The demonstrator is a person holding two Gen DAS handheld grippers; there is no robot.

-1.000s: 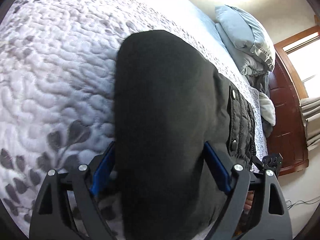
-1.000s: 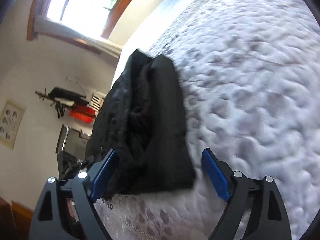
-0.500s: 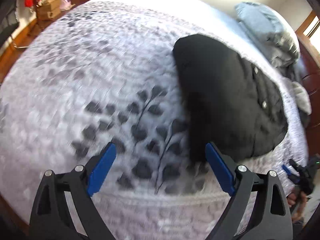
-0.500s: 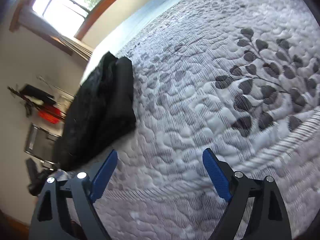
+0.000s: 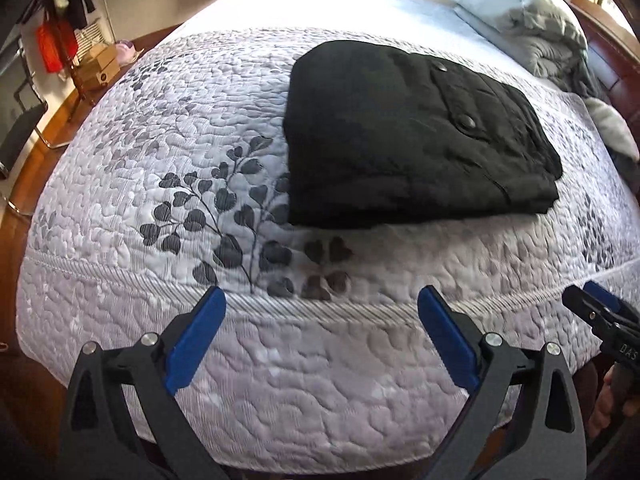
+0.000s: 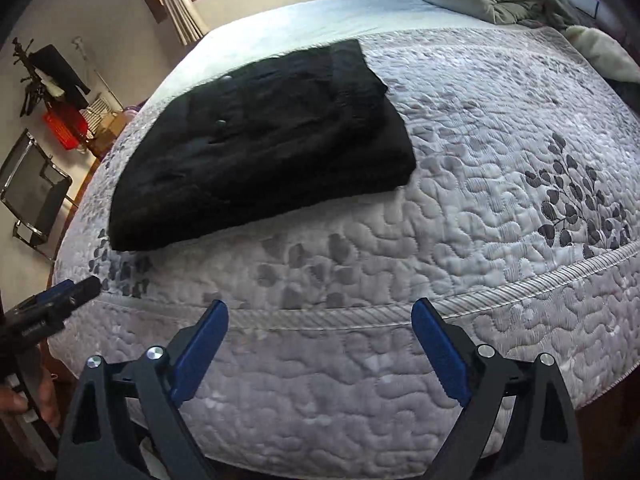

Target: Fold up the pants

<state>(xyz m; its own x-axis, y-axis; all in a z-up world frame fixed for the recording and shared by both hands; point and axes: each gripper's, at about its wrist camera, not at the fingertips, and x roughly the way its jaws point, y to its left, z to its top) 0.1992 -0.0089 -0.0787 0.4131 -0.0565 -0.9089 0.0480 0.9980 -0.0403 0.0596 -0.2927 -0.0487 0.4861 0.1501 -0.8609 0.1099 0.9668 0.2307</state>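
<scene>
The black quilted pants with round metal snaps (image 5: 408, 136) lie as a thick folded bundle on the white quilted bedspread with grey leaf print (image 5: 160, 128), in the middle part of the bed and a little back from its near edge. In the right wrist view the same bundle (image 6: 264, 148) looks compact, with layers stacked one on another and the edges quite even.

The left gripper with blue pads (image 5: 320, 336) hangs over the near edge of the bed, apart from the bundle. Its fingers are spread wide, and nothing is between them except the bedspread far below. Its jaws have just been opening. The right gripper with blue pads (image 6: 320, 336) is in the same condition: fingers spread wide, empty, over the bed edge, and its jaws have just been opening too. Each gripper shows at the side of the other's view, held by a hand (image 6: 36, 400) of the person.

I judge that the folding is at its end: the bundle is released and both grippers stand clear of it. Very little seems left to do. If one more move is needed, it is probably only to press the top flat or to straighten the loose corner at the right side. This calls for a gentle approach from above, so the layers do not slide apart.

Grey pillows and a crumpled blanket (image 5: 528, 20) lie at the head of the bed.
</scene>
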